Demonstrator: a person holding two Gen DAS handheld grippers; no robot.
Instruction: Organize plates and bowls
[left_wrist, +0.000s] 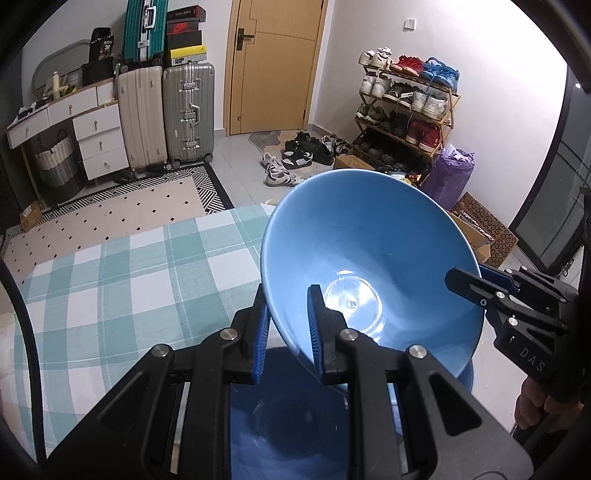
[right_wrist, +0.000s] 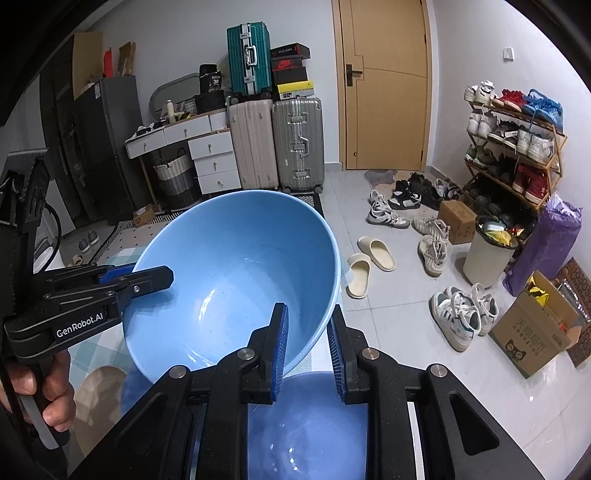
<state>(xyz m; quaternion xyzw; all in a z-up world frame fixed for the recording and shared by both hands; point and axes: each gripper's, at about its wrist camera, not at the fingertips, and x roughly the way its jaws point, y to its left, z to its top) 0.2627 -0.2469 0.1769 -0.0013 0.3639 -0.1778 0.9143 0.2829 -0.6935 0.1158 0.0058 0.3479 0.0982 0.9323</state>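
Note:
A large light-blue bowl (left_wrist: 369, 240) hangs tilted above the table, held by two opposite sides of its rim. My left gripper (left_wrist: 289, 295) is shut on the near rim in the left wrist view, one finger inside the bowl and one outside. My right gripper (left_wrist: 469, 275) is shut on the far right rim there. In the right wrist view the bowl (right_wrist: 240, 266) fills the middle, with my right gripper (right_wrist: 306, 312) clamped on its near rim and my left gripper (right_wrist: 147, 275) on its left rim. A second blue dish (right_wrist: 306, 424) lies under the bowl, partly hidden by the gripper body.
The table wears a teal and white checked cloth (left_wrist: 110, 277). A tan round dish (right_wrist: 99, 387) lies at its left. A hand (right_wrist: 55, 398) grips the left handle. Beyond are suitcases (left_wrist: 188, 114), a shoe rack (left_wrist: 406, 107), loose shoes (right_wrist: 388, 214), a bin (right_wrist: 487, 254) and cardboard boxes (right_wrist: 532, 332).

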